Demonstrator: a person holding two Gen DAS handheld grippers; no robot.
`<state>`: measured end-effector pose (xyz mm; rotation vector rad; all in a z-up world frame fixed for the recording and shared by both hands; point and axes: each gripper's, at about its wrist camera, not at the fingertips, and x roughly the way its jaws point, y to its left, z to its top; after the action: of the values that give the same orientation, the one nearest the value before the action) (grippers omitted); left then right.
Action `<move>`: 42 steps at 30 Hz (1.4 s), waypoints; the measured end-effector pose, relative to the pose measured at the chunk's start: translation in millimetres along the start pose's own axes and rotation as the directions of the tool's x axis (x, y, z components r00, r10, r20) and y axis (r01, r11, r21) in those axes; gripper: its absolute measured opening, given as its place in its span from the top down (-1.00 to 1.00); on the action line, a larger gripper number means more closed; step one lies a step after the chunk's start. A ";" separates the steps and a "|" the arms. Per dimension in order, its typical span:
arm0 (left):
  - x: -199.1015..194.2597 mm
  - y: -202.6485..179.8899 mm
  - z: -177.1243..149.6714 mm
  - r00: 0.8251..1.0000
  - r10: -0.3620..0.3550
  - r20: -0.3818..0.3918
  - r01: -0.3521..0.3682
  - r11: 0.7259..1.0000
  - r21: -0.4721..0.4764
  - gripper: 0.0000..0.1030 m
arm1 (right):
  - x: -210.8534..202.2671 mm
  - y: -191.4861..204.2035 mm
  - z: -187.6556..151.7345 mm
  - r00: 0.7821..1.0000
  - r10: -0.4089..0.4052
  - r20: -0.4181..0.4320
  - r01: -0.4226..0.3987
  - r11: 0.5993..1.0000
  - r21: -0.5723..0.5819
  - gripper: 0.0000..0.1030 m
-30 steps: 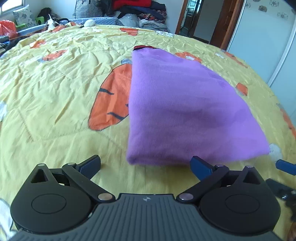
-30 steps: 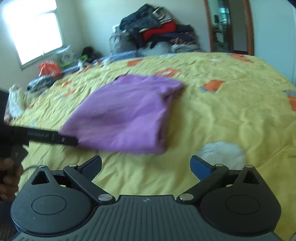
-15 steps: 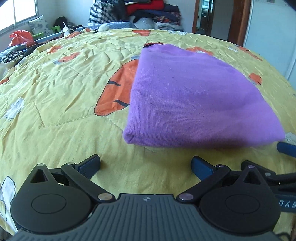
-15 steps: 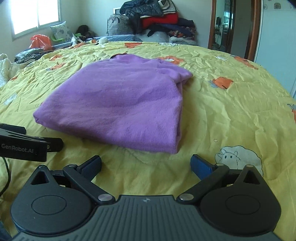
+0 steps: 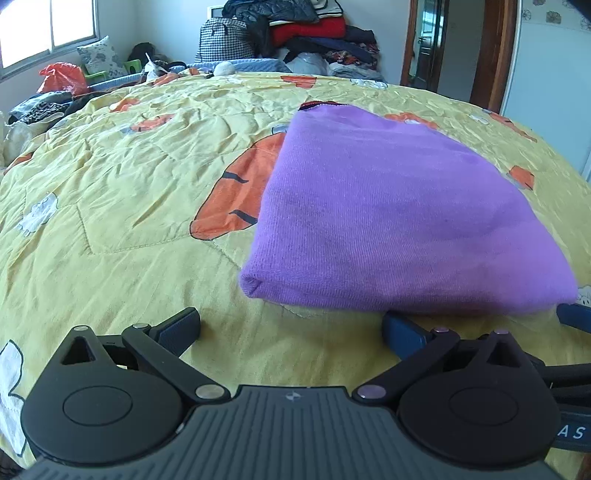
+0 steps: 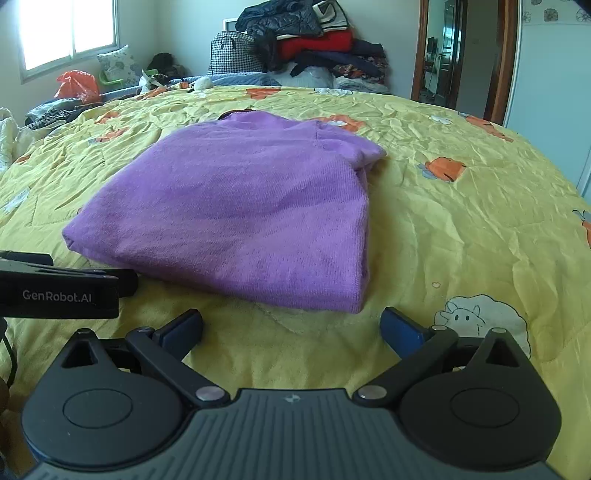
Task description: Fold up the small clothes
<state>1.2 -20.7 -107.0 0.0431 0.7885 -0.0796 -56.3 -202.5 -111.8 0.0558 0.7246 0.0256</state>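
A purple knit garment (image 5: 388, 214) lies folded into a flat packet on the yellow quilt (image 5: 110, 206); in the right wrist view the same purple garment (image 6: 240, 214) shows a bunched sleeve at its far right corner. My left gripper (image 5: 291, 326) is open, just short of the packet's near edge, with nothing between its fingers. My right gripper (image 6: 291, 326) is open too, a little back from the near right corner. The left gripper's body (image 6: 62, 291) shows at the left edge of the right wrist view.
The quilt (image 6: 461, 229) carries carrot and sheep prints. A heap of clothes and bags (image 6: 295, 48) is stacked at the far end of the bed. A window (image 6: 66, 33) is on the left, a doorway (image 6: 454, 55) on the right.
Both grippers have drawn back from the purple garment and dropped lower. The garment, blurred and moving a second ago, now lies still and flat on the quilt.
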 end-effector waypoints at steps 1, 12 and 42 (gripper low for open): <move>0.4 -0.3 0.3 1.000 0.003 -0.002 -0.003 1.000 -0.001 -1.00 | 0.8 0.8 0.9 1.000 -0.004 -0.001 0.004 1.000 0.003 -1.00; 0.9 0.6 0.6 1.000 0.001 -0.007 -0.001 1.000 0.003 -1.00 | 3.6 8.4 2.9 1.000 -0.003 0.001 0.003 1.000 -0.001 -1.00; -2.0 1.6 -1.9 1.000 -0.025 0.015 0.025 1.000 0.005 -1.00 | 3.1 8.2 1.9 1.000 -0.001 0.002 0.001 1.000 -0.004 -1.00</move>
<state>-1.4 -18.8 -106.9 0.0374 0.7738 -0.1053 -52.8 -194.2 -111.9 0.0520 0.7221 0.0261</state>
